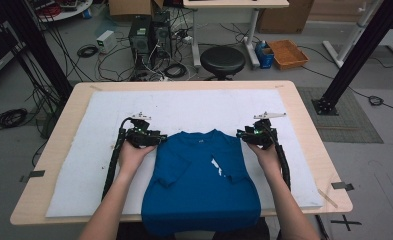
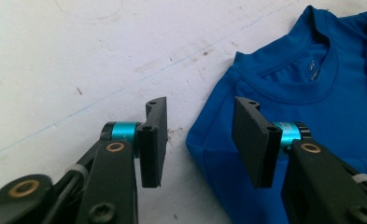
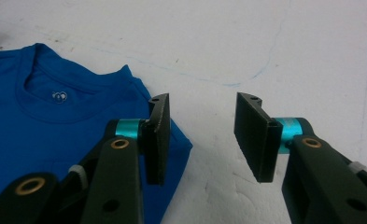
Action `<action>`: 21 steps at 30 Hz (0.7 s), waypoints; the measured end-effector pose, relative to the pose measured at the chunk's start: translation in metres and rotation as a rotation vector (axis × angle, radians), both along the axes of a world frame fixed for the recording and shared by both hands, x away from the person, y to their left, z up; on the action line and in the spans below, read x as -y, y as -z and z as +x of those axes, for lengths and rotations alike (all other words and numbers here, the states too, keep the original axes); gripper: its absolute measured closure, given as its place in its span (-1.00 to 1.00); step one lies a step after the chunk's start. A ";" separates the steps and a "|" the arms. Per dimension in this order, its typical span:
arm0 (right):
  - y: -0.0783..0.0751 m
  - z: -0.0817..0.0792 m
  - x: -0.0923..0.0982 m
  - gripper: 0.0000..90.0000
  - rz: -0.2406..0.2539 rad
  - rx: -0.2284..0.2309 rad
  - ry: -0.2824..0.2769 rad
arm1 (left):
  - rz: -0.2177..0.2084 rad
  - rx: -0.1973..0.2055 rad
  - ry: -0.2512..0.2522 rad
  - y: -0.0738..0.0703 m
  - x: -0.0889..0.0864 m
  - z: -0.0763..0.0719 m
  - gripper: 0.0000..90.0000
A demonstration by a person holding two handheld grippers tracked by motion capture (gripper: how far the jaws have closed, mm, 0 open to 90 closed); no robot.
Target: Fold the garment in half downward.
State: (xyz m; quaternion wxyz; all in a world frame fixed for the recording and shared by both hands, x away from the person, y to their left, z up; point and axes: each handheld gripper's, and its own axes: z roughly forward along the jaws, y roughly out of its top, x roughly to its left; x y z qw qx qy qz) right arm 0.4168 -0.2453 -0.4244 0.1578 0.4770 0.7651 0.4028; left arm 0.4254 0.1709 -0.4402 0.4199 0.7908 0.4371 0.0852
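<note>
A white mat (image 1: 104,150) covers most of a light wooden table (image 1: 49,150); its surface carries faint scuffs and thin blue lines. Strips of dark tape (image 1: 32,175) sit at the table's left and right near edges. Beyond the far edge, a round black stool (image 1: 222,61) stands on the grey floor. To its right lie an orange tray (image 1: 287,53) and a blue container (image 1: 264,54). To the stool's left stand black computer towers (image 1: 149,33) amid tangled cables (image 1: 170,70), with a small white box (image 1: 105,40) farther left. Black metal frame posts (image 1: 356,52) rise at both sides, and a cardboard box (image 1: 130,7) sits at the far edge.
</note>
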 end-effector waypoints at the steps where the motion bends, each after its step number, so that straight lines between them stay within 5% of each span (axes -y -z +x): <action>1: 0.001 0.001 -0.001 0.29 0.001 -0.007 0.008 | 0.005 0.003 0.004 0.000 0.002 0.000 0.30; 6: 0.006 0.007 -0.006 0.34 -0.015 -0.042 0.021 | 0.050 0.013 0.010 0.003 0.008 0.001 0.42; 11: 0.012 0.010 -0.012 0.38 -0.032 -0.081 0.014 | 0.046 -0.002 0.001 0.004 0.007 0.002 0.49; 21: 0.018 0.011 -0.025 0.52 -0.129 -0.070 -0.053 | 0.119 0.039 0.018 0.003 0.018 -0.002 0.63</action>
